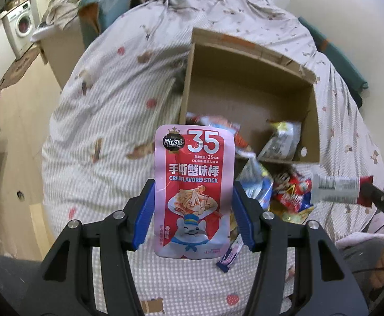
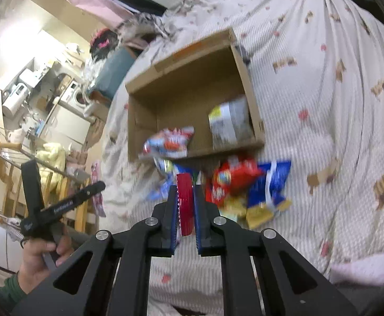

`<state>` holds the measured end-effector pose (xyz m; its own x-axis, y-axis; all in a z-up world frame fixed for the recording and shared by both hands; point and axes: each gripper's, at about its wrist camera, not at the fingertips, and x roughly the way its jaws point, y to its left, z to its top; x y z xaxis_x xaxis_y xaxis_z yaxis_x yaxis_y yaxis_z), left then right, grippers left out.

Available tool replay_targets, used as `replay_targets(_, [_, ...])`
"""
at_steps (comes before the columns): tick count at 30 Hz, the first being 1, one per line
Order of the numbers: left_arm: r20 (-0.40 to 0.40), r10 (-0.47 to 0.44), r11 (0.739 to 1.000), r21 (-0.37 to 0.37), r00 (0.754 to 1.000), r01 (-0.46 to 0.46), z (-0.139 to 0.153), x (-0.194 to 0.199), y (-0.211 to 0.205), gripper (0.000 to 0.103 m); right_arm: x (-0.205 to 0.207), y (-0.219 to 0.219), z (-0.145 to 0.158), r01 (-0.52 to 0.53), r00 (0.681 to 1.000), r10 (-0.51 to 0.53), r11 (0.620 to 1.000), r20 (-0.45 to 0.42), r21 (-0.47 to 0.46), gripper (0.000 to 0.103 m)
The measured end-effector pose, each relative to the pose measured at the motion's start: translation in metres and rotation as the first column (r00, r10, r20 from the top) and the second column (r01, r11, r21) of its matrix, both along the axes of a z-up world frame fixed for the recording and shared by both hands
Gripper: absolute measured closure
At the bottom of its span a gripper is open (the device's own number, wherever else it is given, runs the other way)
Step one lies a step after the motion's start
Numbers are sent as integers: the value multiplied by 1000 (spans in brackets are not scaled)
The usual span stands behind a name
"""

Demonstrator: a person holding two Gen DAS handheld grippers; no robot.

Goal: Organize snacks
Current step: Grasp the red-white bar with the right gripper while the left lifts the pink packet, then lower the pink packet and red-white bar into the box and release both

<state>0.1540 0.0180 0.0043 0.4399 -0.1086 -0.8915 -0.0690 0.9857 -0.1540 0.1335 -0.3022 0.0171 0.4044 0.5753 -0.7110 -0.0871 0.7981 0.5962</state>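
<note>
Patterned bedsheet (image 1: 107,105) everywhere, and the left gripper (image 1: 193,205) pinches a crab-stick pouch (image 1: 194,184) upright by its sides; the cardboard box (image 1: 247,79) lies straight ahead, just beyond. Right gripper (image 2: 186,205) clamps a red packet (image 2: 185,202), equally close.

Both wrist views overlook the cardboard box (image 1: 247,92) closely.

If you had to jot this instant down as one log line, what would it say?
left gripper: shut on crab stick packet | right gripper: shut on red packet | cardboard box: some snacks inside | others piled outside
</note>
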Motion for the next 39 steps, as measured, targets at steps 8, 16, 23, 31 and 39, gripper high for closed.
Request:
replay_targets(8, [53, -52, 998, 44, 997, 50, 20, 41, -15, 51, 45, 4, 9, 27, 998, -29, 999, 53, 30, 92])
replay_targets(16, [66, -87, 994, 71, 994, 83, 8, 91, -33, 51, 94, 16, -15, 17, 999, -19, 998, 40, 60, 92])
replay_targets(23, [84, -102, 993, 75, 991, 96, -9, 125, -48, 51, 121, 25, -44, 4, 1000, -6, 996, 20, 94, 92])
replay_targets(31, [98, -130, 986, 117, 987, 119, -34, 140, -58, 51, 123, 30, -70, -12, 1000, 12, 995, -1, 95, 92])
replay_targets(39, [94, -153, 981, 131, 984, 140, -47, 142, -61, 51, 126, 39, -83, -28, 999, 30, 995, -20, 96, 92])
